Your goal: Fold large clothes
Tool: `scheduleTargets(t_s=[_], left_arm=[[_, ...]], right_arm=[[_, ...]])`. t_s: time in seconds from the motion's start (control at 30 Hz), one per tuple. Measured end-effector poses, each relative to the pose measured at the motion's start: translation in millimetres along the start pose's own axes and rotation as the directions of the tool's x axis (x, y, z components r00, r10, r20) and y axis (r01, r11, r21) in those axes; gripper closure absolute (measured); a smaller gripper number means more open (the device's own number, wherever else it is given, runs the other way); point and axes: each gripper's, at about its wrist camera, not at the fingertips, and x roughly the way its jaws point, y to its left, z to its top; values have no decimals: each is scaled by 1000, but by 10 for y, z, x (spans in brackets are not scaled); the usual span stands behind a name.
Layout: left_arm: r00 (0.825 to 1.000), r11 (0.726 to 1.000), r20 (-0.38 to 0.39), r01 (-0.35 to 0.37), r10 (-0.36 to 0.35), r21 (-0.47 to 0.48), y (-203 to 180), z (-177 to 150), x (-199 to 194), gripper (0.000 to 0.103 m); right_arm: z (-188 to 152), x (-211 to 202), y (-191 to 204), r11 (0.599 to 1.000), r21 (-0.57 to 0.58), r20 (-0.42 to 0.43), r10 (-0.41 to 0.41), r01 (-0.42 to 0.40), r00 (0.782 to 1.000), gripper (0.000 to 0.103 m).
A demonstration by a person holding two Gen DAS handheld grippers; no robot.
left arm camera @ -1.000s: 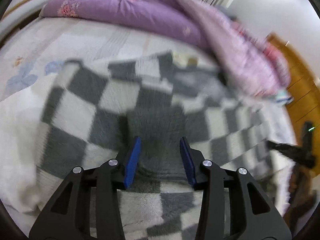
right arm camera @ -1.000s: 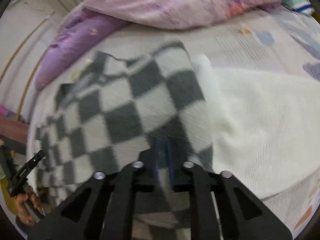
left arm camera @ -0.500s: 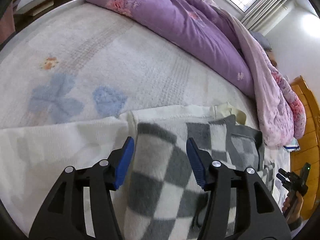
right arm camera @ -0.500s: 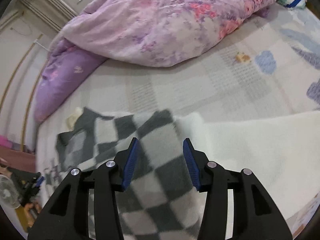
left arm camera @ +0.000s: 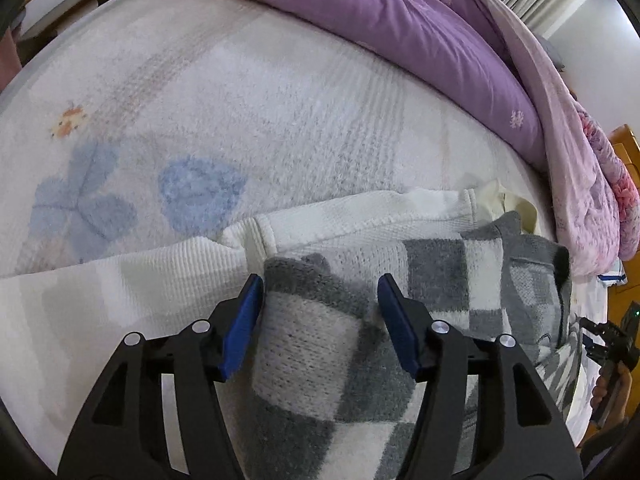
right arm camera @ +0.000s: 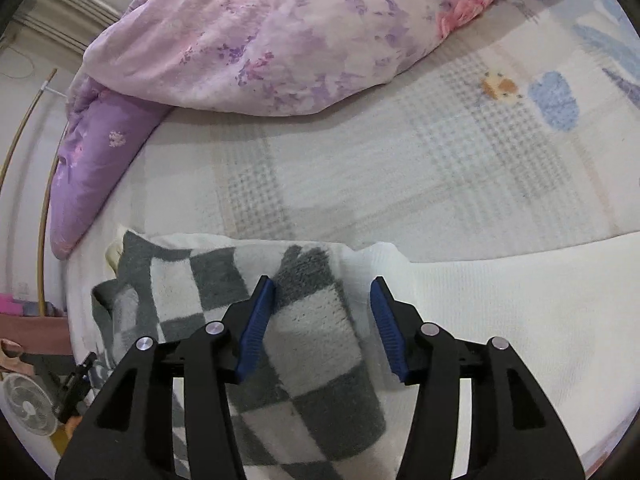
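Your left tongs point(left arm camera: 320, 322), right tongs point(right arm camera: 322, 326) just opened, gripping nothing: checkered sweater point(left arm camera: 320, 360) edge released over white garment point(right arm camera: 500, 320), fold laid.

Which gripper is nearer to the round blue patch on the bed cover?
Left. The left gripper sits just below and beside the round blue patch; the right gripper is far below-left of it.

Right gripper point(right arm camera: 322, 320): jaws have just been opening; blue pads stand apart, pressing on nothing.
Checkered garment point(right arm camera: 304, 320): grey and white, folded edge lying between the pads, touching the left pad or just beside it, I cannot tell which.
White cloth point(right arm camera: 500, 304): under the checkered garment, spreading to its right.
Bed cover point(right arm camera: 360, 176): beyond the garment, pale with blue patches.
Floral quilt point(right arm camera: 288, 36): bunched far behind the garment.
Fan point(right arm camera: 28, 404): low, left of the garment.
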Motion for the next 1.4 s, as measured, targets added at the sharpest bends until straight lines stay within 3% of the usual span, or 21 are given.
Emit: scheduleTargets(t_s=[0.07, 0.23, 0.43, 0.53, 0.73, 0.8, 1.1, 1.27, 1.4], left_arm=[[1000, 1000, -7, 0, 0, 5, -4, -6, 9, 43], [1000, 1000, -14, -16, 16, 20, -42, 5, 38, 43], [999, 999, -20, -29, 30, 39, -70, 19, 83, 46], [998, 997, -5, -56, 56, 53, -93, 9, 74, 54], [997, 994, 61, -62, 57, 89, -152, -13, -139, 78], [995, 992, 88, -60, 50, 110, -196, -28, -263, 81], [971, 979, 216, 61, -103, 194, -482, -341, -1210, 87], [948, 956, 257, 117, -189, 270, -557, -868, -1856, 88], [942, 948, 275, 107, -193, 301, -530, -1281, -2231, 88]], right_arm=[[31, 7, -1, 998, 18, 4, 55, -55, 998, 55], [4, 188, -26, 998, 42, -29, 39, -38, 999, 56], [-68, 311, -76, 999, 13, -32, 40, -40, 999, 73], [-100, 266, -43, 999, -21, -10, 41, -41, 999, 82], [-192, -18, 90, 996, -82, 75, 45, -39, 996, 85], [-224, -130, 120, 994, -95, 93, 60, -51, 994, 85], [-566, -927, 367, 970, -151, 168, 213, -188, 963, 87], [-1031, -1509, 409, 947, -203, 172, 284, -248, 943, 88], [-1412, -1925, 341, 934, -232, 169, 314, -272, 934, 88]])
